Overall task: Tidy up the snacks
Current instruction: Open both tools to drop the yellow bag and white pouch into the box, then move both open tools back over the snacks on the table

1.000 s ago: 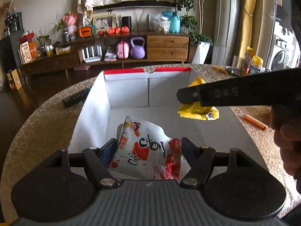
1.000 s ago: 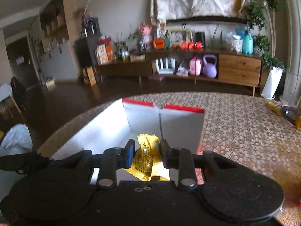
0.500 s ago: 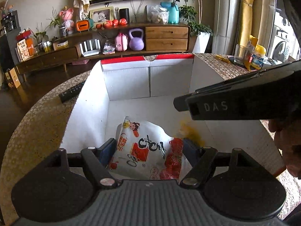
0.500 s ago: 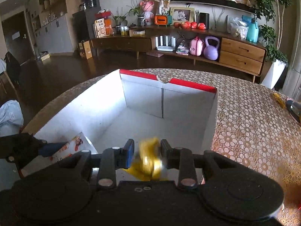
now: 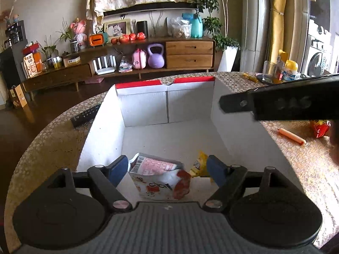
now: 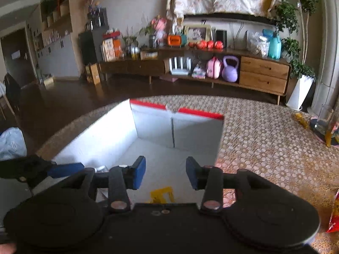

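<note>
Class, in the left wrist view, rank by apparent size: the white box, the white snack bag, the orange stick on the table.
1. White box
2. White snack bag
3. Orange stick

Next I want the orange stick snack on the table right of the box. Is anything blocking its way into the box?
Only the box's right wall stands between the orange stick snack and the inside, so it must be lifted over. The right tool hangs above that wall. The box floor behind the white packet and yellow packet is bare.

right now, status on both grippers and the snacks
Left gripper open, jaws just widened, white snack bag loose between them. Right gripper open, just released yellow packet. Both lie in box. Nothing blocking.
</note>
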Demonstrator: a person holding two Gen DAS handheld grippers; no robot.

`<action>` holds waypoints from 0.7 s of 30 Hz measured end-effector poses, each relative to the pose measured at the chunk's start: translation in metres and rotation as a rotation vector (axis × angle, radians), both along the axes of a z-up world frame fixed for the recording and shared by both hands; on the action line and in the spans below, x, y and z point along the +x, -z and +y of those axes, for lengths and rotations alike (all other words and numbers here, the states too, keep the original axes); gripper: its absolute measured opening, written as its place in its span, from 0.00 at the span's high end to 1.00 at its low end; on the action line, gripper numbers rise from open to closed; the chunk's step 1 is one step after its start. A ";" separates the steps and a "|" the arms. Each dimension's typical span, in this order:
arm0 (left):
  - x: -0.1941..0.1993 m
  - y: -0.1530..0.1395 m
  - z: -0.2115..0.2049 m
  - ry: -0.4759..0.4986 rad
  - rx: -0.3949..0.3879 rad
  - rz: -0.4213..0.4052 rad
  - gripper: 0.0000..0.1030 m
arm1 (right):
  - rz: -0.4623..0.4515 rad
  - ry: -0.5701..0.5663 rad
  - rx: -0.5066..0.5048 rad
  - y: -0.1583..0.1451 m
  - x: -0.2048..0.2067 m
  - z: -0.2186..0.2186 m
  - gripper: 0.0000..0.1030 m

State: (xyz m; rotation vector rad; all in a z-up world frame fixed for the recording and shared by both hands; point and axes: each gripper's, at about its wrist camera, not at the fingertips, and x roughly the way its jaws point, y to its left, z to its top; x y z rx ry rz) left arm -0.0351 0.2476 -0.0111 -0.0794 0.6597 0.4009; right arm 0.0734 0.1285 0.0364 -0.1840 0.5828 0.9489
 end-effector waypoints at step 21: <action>0.016 -0.027 -0.082 0.111 0.035 -0.071 0.12 | -0.057 0.217 0.113 -0.007 -0.004 -0.129 0.55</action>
